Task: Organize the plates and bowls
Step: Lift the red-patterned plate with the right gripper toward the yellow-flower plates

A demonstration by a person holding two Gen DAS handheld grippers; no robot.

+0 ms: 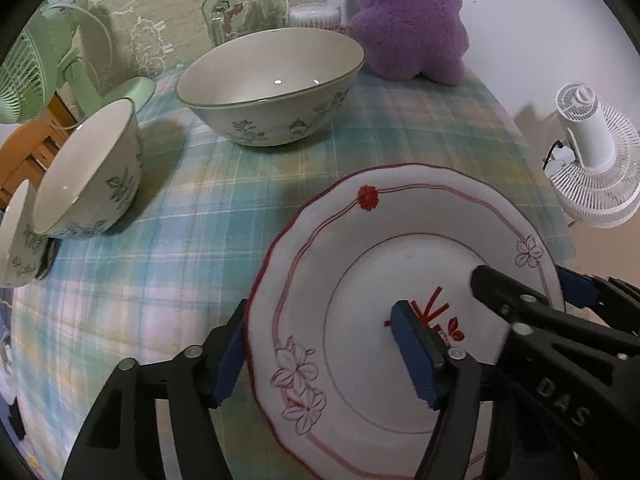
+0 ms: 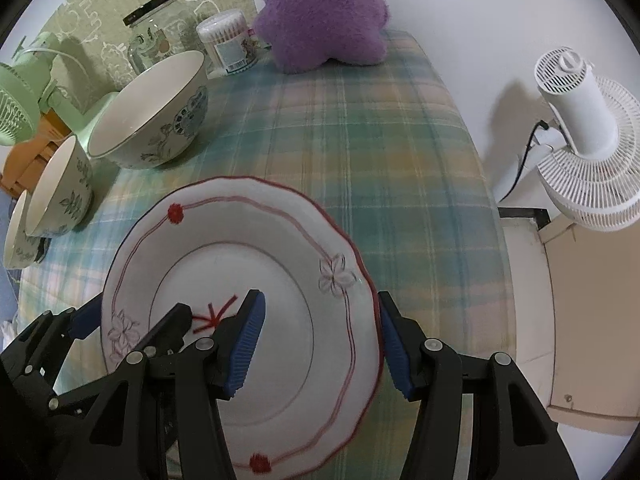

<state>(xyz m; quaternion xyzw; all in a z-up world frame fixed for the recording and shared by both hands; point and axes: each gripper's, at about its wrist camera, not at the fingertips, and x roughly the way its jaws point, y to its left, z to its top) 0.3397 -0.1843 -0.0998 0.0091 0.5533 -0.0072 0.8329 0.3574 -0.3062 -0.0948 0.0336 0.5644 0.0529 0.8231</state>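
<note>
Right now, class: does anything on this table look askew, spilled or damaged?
Nothing is spilled or broken. One oddity: the plate is straddled at opposite rims by the left gripper and right gripper, one finger of each over its centre. The three bowls stand apart, unstacked.

Dim even light, soft shadows, fisheye edges

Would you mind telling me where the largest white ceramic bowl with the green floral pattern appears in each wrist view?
Left wrist: largest white floral bowl sits upper centre, behind the plate.
Right wrist: it sits upper left, beyond the plate.
Shared landmark: purple plush cushion at the table's far end.
</note>
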